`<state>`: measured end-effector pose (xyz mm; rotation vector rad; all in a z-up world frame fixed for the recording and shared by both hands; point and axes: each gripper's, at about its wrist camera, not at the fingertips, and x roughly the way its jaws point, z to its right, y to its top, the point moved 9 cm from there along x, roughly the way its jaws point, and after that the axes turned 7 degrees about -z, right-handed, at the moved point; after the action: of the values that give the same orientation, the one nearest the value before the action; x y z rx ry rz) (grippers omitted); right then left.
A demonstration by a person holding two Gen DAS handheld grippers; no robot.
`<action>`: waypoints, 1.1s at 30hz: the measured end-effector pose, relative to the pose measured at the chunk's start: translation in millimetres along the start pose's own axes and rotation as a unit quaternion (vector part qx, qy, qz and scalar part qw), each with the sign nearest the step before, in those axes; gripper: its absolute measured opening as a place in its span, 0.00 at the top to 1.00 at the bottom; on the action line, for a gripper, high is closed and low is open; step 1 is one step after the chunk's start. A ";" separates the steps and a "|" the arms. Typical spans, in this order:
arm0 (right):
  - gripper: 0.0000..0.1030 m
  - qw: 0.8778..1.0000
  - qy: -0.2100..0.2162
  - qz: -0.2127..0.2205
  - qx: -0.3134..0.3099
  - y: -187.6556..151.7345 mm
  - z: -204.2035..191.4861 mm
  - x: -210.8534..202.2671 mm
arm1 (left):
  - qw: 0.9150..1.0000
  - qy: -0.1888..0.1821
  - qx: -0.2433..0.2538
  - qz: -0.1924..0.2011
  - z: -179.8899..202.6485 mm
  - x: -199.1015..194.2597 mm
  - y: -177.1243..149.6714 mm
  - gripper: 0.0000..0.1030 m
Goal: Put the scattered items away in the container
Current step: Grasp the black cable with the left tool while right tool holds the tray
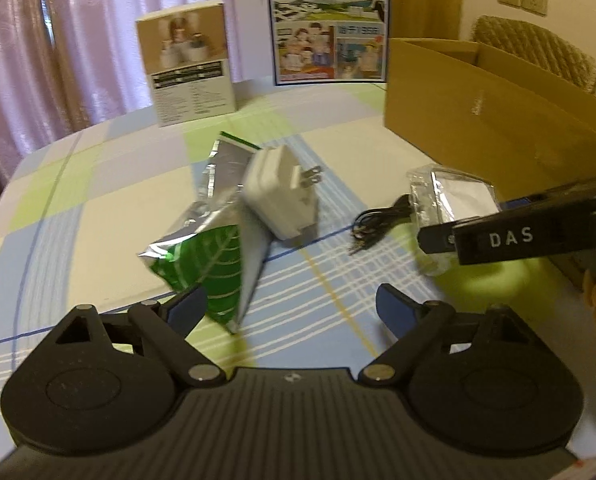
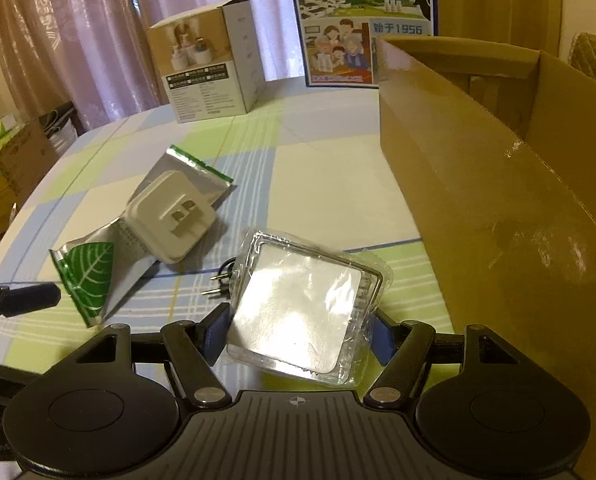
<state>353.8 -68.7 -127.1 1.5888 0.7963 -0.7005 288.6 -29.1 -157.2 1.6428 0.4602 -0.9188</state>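
Right jaws are clenching the packet [image 2: 298, 312] beside the box [image 2: 498, 184]; left jaws are standing released near the pouch [image 1: 213, 232], left of the box. We are mid-pickup: next we are lifting the packet over the box wall and releasing

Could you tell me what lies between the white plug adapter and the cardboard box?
In the left wrist view, a black cable and the plastic-wrapped square item lie between white plug adapter and cardboard box.

Left gripper [image 1: 291, 306]: black ribbed housing, blue finger pads, silver pivot screws. Right gripper [image 2: 295, 334]: identical, side lettered "DAS".
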 end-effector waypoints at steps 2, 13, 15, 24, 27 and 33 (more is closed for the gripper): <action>0.35 1.000 -0.005 0.002 -0.003 3.7 1.5 5.6 | 1.000 0.003 0.001 -0.002 0.3 1.9 -1.3 0.15; 0.35 0.999 -0.032 0.029 -0.018 28.5 10.0 32.1 | 1.000 0.009 0.010 -0.008 1.9 8.6 -8.5 0.15; 0.35 0.999 -0.018 0.024 -0.018 30.0 9.3 37.4 | 1.000 0.010 0.004 -0.005 -1.6 8.3 -8.7 0.15; 0.36 0.997 0.082 -0.004 -0.014 23.8 -9.4 39.3 | 0.999 0.010 -0.039 0.006 -23.9 8.1 -4.5 0.15; 0.36 0.997 0.072 0.009 -0.004 28.8 -5.6 33.6 | 0.999 0.003 -0.032 0.009 -23.4 8.6 -2.3 0.15; 0.36 0.999 0.027 0.031 0.002 41.8 11.1 33.3 | 0.999 -0.037 0.008 0.013 -6.0 13.1 1.4 0.15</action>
<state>407.0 -80.1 -131.2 1.6342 0.7827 -0.6167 299.6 -26.0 -166.0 1.6200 0.3820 -0.9621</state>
